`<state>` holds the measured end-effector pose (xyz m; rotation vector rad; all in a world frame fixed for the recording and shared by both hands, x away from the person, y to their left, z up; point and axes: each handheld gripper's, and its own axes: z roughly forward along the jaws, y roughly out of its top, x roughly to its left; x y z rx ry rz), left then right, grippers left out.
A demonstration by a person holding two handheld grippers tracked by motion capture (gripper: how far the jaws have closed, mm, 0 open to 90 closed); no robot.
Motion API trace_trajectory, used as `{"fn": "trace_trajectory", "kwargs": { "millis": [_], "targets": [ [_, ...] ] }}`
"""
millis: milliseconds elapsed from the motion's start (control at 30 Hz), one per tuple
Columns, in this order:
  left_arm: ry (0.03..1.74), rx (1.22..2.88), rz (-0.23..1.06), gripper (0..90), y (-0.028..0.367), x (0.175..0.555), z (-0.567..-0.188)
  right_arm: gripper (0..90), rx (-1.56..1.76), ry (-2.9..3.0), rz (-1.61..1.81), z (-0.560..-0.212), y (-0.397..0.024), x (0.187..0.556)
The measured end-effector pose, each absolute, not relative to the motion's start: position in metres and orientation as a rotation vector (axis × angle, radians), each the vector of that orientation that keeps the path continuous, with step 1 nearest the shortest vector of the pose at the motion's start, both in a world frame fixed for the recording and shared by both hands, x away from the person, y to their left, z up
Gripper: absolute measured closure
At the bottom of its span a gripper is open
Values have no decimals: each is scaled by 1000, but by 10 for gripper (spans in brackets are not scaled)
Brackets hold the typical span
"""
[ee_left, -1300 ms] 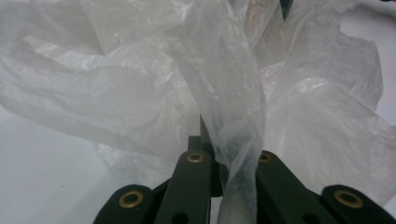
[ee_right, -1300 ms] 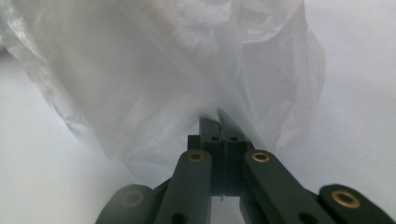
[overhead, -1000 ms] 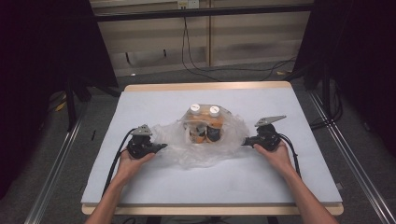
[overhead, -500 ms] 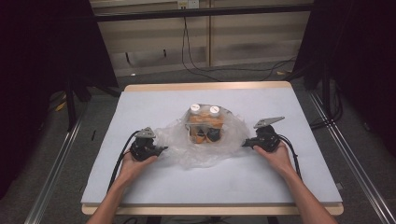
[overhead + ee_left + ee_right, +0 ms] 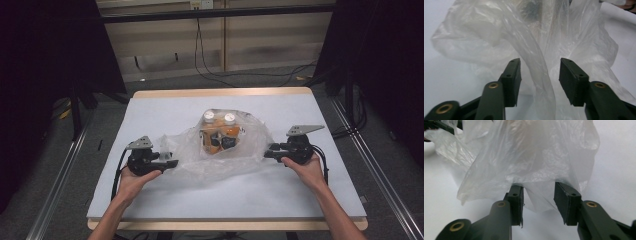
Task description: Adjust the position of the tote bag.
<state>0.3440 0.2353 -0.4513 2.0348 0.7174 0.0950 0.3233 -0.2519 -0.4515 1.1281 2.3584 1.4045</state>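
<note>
Clear plastic bag (image 5: 222, 150) lies crumpled at the centre of the frame in the high view, on the white desk (image 5: 150, 107), with two white-capped bottles (image 5: 220, 119) and some orange and dark items inside, toward the bag's upper middle; what the dark items are cannot be made out. Left gripper (image 5: 170, 163) sits at the bag's left edge, right gripper (image 5: 267, 151) at its right edge, each held in a hand coming from the bottom of the frame. In the left gripper view the jaws stand parted with a twisted fold of film (image 5: 541, 82) running up between them, not pinched. In the right gripper view the jaws are likewise parted, the bag's hem (image 5: 537, 183) hanging just at and between their tips, nothing clamped. Judged step: both grippers are lined up on opposite sides of the bag, about to take hold of the film, probably to spread or lift it. Next move calls for each gripper to close on a single fold, the left on the ridge already between its jaws, the right pushed slightly further in so the thin hem does not slip out.
</note>
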Motion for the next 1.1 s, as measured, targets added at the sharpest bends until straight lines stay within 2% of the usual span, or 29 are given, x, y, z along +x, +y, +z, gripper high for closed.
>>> {"fn": "trace_trajectory", "kwargs": {
  "millis": [200,500,533,633,800,933,1100],
  "targets": [
    [727,1985,110,412,256,332,-445,509,1113,2310,1462,-439,-262,306],
    [751,1902,171,317,278,317,-428,384,1089,2272,1478,-425,-271,281],
    [746,1898,179,319,280,317,-426,339,1085,2256,1477,-420,-275,275],
    [747,1872,198,325,282,317,-420,308,1089,2237,1473,-416,-279,269],
    [687,1851,218,366,271,322,-405,317,1076,2185,1516,-406,-287,260],
    [636,1839,218,453,249,334,-395,329,1053,2174,1546,-395,-280,271],
    [595,1859,201,450,213,359,-392,319,990,2210,1550,-386,-254,296]
  ]
}}
